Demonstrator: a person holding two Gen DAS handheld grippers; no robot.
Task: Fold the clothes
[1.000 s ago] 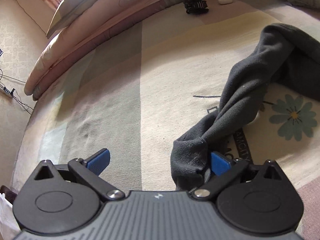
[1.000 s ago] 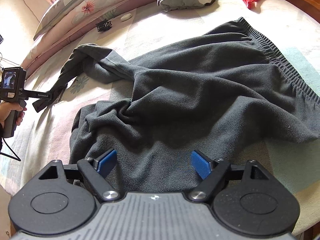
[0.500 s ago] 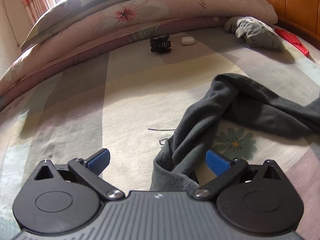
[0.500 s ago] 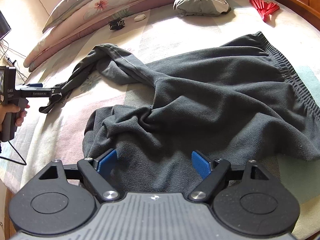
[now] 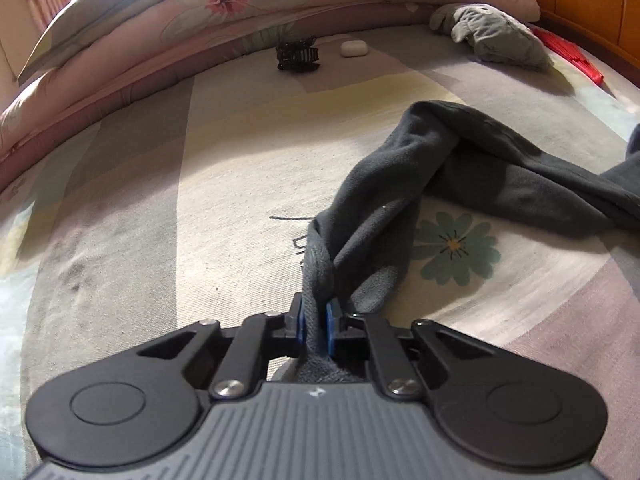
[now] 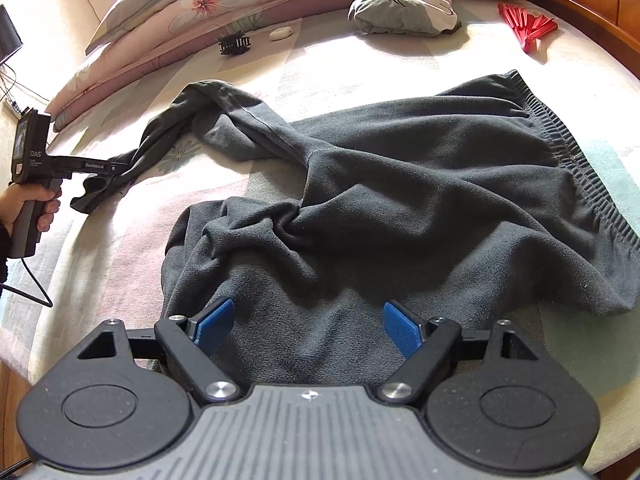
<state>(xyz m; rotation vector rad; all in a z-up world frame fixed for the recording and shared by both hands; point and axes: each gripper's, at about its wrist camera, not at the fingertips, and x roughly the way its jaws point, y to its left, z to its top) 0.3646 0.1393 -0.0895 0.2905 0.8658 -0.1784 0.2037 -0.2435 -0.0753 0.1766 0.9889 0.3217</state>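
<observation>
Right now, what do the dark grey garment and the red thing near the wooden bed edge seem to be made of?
The dark grey garment looks like soft fleece or brushed knit: matte, fuzzy nap, loose folds, a ribbed band along one edge. The red thing looks like hard plastic, perhaps a bundle of hangers or clips: stiff thin ribs with a slight sheen, though it is too small to be sure.

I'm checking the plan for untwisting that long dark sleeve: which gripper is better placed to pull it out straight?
Probably the left. The left gripper has just closed on the cuff end of the twisted sleeve. The right gripper hangs open above the sweater body, away from that sleeve.
</observation>
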